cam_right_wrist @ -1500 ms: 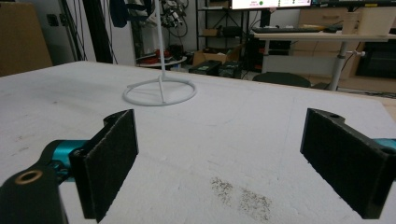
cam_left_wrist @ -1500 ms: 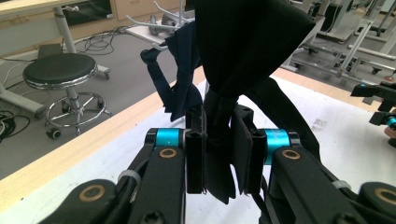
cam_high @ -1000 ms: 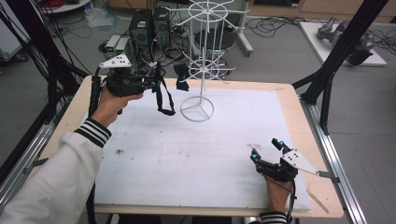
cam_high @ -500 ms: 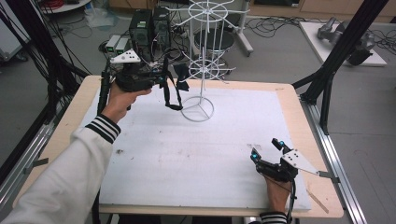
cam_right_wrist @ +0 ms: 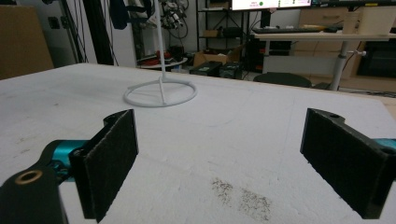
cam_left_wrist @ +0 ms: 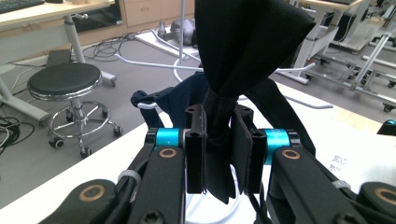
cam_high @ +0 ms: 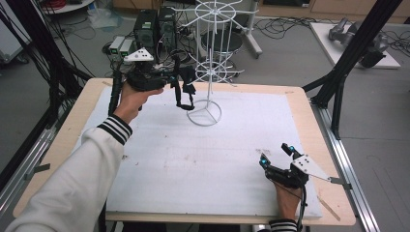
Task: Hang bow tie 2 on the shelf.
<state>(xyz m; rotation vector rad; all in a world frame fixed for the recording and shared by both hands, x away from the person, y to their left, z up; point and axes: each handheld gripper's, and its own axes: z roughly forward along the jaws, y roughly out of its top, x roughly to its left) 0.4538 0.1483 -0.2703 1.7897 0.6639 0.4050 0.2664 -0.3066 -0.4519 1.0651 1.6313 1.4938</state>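
- While the left gripper point(cam_high: 186, 82) is held above the far left part of the counter point(cam_high: 77, 121), its jaws are closed on a dark fabric item point(cam_high: 183, 94), which hangs from them as a strap-like loop just beside the pole of the white wire rack point(cam_high: 209, 72).
- Seen from the left gripper view, the left gripper point(cam_left_wrist: 219, 154) pinches a bunched fold of the dark fabric item point(cam_left_wrist: 247, 42) between its two black pads; the cloth fans out wide above the jaws, and a navy portion with a thin white loop lies behind them to the left.
- Beneath the same jaws, part of the white ring base point(cam_left_wrist: 224, 210) of the rack is visible on the counter.
- On the near right part of the counter, the right gripper point(cam_high: 275, 154) rests low in the person's hand, well apart from the rack and the fabric, with its jaws spread wide and nothing between them.
- From the right gripper view, the right gripper point(cam_right_wrist: 219, 168) shows its two black pads far apart over the white foam sheet point(cam_right_wrist: 233, 121); a grey smudge point(cam_right_wrist: 240, 196) marks the sheet between them.
- Farther off in that view, the white wire rack point(cam_right_wrist: 160, 93) stands upright on its ring base, with the dark fabric item point(cam_right_wrist: 121, 11) near the top of the pole.
- A round black stool point(cam_left_wrist: 65, 84) stands on the floor beyond the counter edge in the left gripper view.
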